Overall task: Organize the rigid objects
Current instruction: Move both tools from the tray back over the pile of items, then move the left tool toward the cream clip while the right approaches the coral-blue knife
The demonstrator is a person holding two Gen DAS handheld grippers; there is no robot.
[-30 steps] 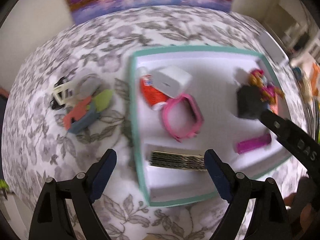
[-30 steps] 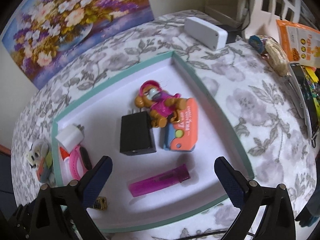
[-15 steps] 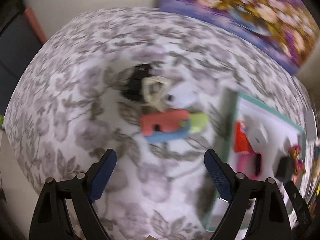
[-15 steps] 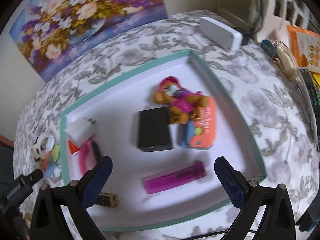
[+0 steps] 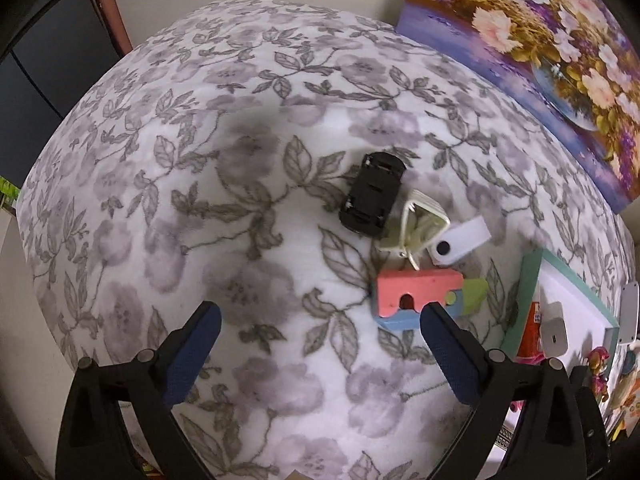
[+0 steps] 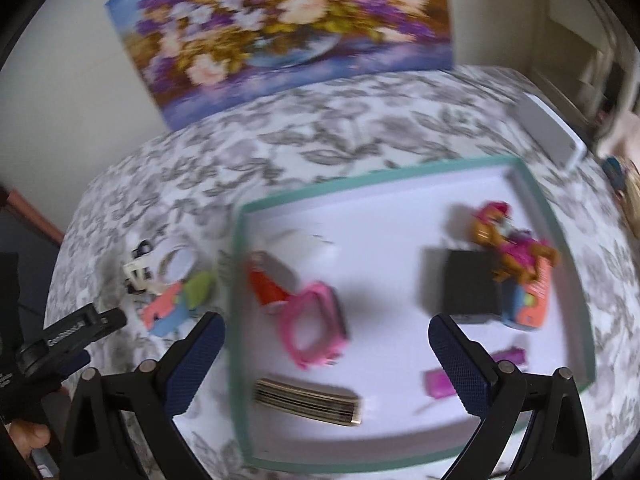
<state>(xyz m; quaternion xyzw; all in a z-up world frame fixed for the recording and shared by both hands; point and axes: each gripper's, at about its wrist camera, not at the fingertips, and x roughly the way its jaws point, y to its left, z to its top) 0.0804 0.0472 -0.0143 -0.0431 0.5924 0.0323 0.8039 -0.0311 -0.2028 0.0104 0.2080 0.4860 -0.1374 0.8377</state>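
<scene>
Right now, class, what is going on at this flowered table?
A person is sorting small things into a teal-rimmed tray. The left gripper, its jaws opening and holding nothing, hangs over a loose pile beside the tray: a black toy car, a white clip and coloured blocks. The right gripper is open and empty over the tray, which holds a pink band and black box.

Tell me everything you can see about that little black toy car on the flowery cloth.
The black toy car is small, glossy and looks like plastic. It seems to lie upside down, its underside and wheels facing up, angled across the grey floral tablecloth. It sits outside the teal-rimmed tray, at the far end of a small pile. A cream clip lies against one end. No gripper touches it.
</scene>
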